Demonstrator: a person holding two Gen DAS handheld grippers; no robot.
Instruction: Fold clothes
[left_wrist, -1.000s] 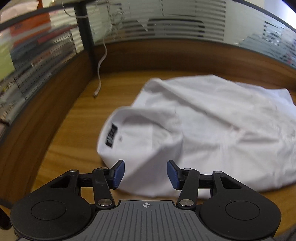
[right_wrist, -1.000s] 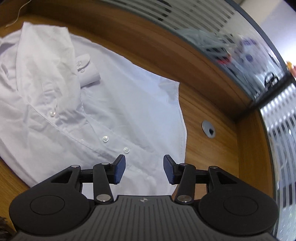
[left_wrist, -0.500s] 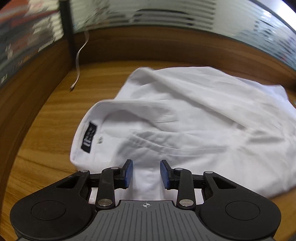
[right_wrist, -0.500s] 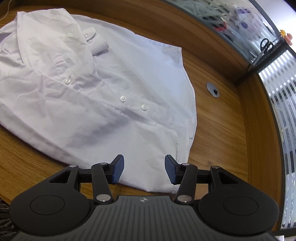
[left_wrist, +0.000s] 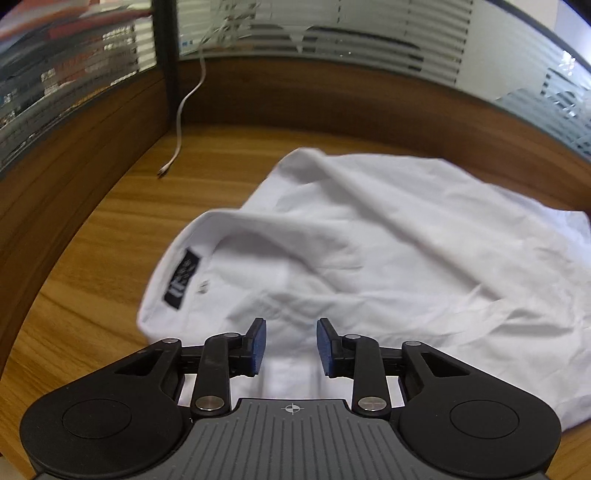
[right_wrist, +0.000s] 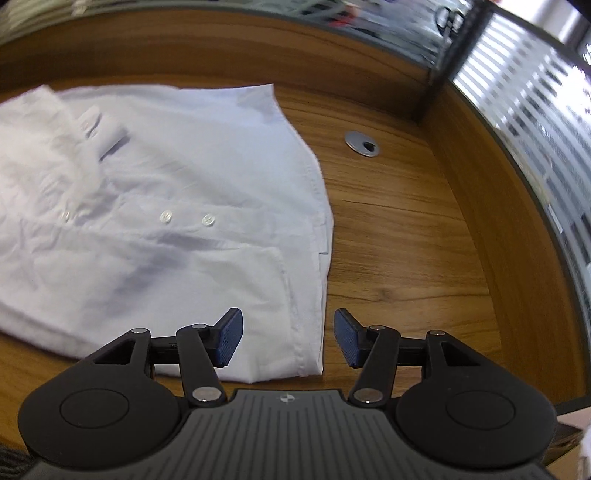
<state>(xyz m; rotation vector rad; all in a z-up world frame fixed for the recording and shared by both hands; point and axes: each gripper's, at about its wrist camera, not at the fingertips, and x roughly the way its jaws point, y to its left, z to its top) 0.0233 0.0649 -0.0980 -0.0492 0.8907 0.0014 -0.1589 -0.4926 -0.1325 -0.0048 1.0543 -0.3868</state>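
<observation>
Shirt (left_wrist: 369, 258) lies rumpled on the tabletop (left_wrist: 110, 240); at 6 o'clock, left hand-held gripper (left_wrist: 290, 347) and right hand-held gripper (right_wrist: 288, 341) gape wide, holding nothing.

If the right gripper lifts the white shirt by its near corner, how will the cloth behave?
The white shirt would probably droop, since it lies in soft wrinkles. It looks thin, so likely light. Its loose cuff may slide off as the right gripper lifts.
</observation>
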